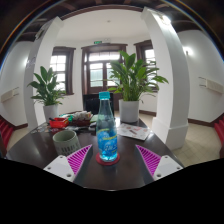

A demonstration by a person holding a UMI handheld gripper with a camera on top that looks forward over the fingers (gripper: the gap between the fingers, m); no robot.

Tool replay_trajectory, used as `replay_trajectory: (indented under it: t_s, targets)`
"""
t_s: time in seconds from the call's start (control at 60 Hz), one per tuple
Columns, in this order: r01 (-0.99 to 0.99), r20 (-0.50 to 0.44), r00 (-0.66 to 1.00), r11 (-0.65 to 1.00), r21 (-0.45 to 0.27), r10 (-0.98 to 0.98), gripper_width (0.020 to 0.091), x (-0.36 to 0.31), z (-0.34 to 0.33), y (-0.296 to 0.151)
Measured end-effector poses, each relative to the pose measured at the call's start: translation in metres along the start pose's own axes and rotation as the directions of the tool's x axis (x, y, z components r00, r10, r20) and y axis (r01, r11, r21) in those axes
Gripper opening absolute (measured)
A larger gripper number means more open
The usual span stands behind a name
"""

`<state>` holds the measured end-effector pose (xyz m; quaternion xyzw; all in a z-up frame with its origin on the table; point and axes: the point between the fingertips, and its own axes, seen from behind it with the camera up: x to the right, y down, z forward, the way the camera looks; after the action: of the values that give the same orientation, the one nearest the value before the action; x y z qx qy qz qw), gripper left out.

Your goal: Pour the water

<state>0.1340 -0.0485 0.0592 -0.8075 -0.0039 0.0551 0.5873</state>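
Note:
A clear blue water bottle (pixel 106 127) with a blue cap and blue label stands upright on a small red coaster (pixel 107 158) on the dark round table (pixel 40 150). It is just ahead of and between my fingers, with a wide gap on each side. My gripper (pixel 113 160) is open; its magenta pads (pixel 80 157) show at either side of the bottle's base. A green-grey ribbed cup (pixel 66 141) stands on the table to the left of the bottle.
Red and green items (pixel 72 121) and papers (pixel 133 130) lie on the table beyond the bottle. Two large potted plants (pixel 132 80) stand behind, by white pillars (pixel 168 70) and dark-framed windows. A red chair edge (pixel 6 133) shows at the left.

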Motion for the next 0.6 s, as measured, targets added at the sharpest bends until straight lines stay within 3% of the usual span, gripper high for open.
replay_trajectory:
  t_s: [0.2, 0.367, 0.6]
  targets:
    - [-0.026, -0.007, 1.0, 0.999, -0.03, 0.025, 0.0855, -0.033, -0.044, -0.003]
    - [0.044, -0.061, 0.997, 0.999, 0.01, -0.043, 0.0858, -0.046, -0.057, -0.023]
    - [0.024, 0.02, 0.999, 0.999, 0.025, -0.025, 0.0856, -0.093, -0.061, -0.041]
